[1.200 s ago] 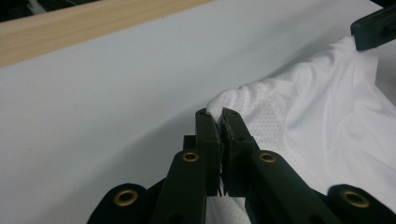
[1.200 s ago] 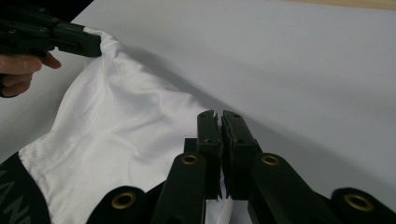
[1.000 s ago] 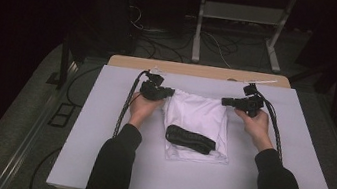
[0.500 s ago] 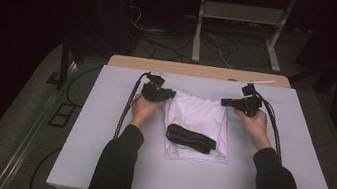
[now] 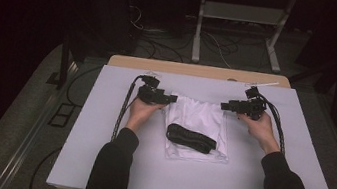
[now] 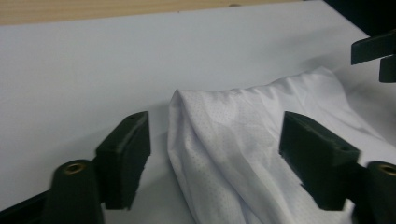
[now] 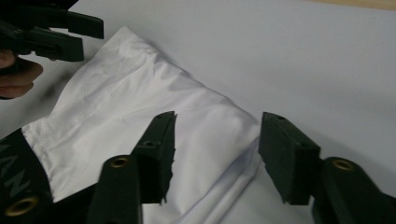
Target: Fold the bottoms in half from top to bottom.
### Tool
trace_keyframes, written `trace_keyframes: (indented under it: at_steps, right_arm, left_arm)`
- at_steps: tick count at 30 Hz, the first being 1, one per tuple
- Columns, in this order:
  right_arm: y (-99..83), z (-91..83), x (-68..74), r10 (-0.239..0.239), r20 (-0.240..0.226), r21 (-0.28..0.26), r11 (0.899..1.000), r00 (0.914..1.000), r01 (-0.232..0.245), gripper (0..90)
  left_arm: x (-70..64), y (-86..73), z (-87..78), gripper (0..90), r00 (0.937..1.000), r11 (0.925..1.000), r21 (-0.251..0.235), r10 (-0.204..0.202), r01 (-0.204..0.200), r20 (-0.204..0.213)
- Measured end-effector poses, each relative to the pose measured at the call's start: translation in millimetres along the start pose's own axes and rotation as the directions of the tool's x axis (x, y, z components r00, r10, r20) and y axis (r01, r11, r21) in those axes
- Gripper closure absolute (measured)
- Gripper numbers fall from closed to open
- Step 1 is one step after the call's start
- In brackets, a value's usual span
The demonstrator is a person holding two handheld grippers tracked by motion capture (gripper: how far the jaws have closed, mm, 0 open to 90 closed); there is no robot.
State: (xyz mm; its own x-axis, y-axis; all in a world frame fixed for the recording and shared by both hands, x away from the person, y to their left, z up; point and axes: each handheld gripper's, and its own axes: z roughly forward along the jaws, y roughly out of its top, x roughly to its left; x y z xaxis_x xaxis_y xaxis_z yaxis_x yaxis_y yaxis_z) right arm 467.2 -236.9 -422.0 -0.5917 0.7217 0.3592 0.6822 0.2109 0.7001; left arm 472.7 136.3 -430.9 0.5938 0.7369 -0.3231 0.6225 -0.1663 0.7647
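Looking at the jaws first: both pairs are spread wide with nothing between the pads yet. The left gripper (image 5: 172,97) sits at the far left corner of the white garment (image 5: 199,127), and in the left gripper view that bunched corner (image 6: 219,135) lies right in the gap, untouched. The right gripper (image 5: 224,106) is lined up on the far right corner the same way, cloth (image 7: 205,112) lying between its jaws without contact as far as I can tell.

The garment's folded into a rough rectangle mid-table on the white table cover (image 5: 100,130), with a black waistband (image 5: 191,137) lying across its near half.

Handling-wise I'd guess it's thin, light, totally floppy fabric, maybe a bit slick. It won't hold any shape, so lifting one corner just drags the rest. Pinching both far corners together, right where the layers stack thickest at the fold, looks like the sane grip. A shallow bite would probably slip off or catch only the top layer.

Containers: none on the table, just cloth on the cover.
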Motion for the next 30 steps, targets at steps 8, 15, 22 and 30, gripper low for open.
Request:
trace_keyframes:
  at_steps: [8,15,22,30]
  right_arm:
    - [-3.0,-10.3,8.4,-0.022,-0.01,0.002,1.0,0.9997,0.022,12.7]
    - [-11.0,-21.0,11.8,-0.022,0.018,-0.015,1.0,0.9996,0.022,0.0]
    - [-20.0,-34.3,16.8,-0.031,0.024,-0.021,0.999,0.9992,0.032,0.0]
    - [-34.4,-51.6,24.0,-0.046,0.026,-0.046,0.998,0.9986,0.047,0.0]
  left_arm:
    - [0.5,-2.2,-19.4,1.4,0.9998,0.9992,-0.039,-0.011,0.012,0.019]
    - [-2.7,-5.9,-36.1,0.0,0.9995,0.9969,-0.079,-0.001,0.003,0.032]
    - [-9.1,-9.1,-52.1,0.0,0.999,0.9957,-0.089,0.031,-0.028,0.032]
    - [-17.6,-19.5,-68.1,0.0,0.9976,0.9935,-0.1,0.059,-0.056,0.036]
